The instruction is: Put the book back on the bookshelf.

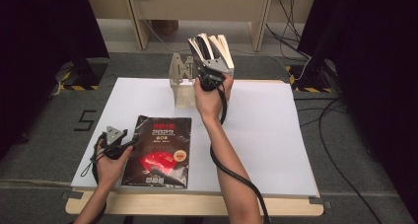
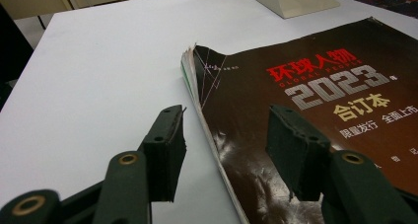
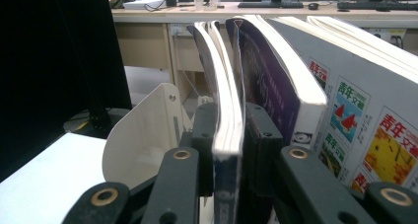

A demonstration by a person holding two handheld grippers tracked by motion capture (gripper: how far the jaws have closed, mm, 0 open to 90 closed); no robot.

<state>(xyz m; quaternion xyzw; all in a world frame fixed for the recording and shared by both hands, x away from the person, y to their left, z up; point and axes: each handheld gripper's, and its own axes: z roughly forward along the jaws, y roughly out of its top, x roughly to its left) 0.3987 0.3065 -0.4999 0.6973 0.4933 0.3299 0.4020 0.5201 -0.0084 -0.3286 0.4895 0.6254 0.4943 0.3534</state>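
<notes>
Standing among the upright books at the table's far edge, a thin book [image 3: 224, 110] sits between the right gripper's [image 3: 227, 135] jaws, which bracket it closely beside the white bookend [image 3: 143, 135]. Nearer the person, the left gripper [image 2: 224, 145] hovers with jaws wide apart astride the dark 2023 magazine's [image 2: 315, 115] spine edge, flat on the white table [image 2: 98, 76].

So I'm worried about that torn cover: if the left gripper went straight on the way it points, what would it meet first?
Probably the magazine: the left gripper has its open jaws either side of the magazine's near edge, so that edge would slide between them first. Depth is hard to judge.
</notes>
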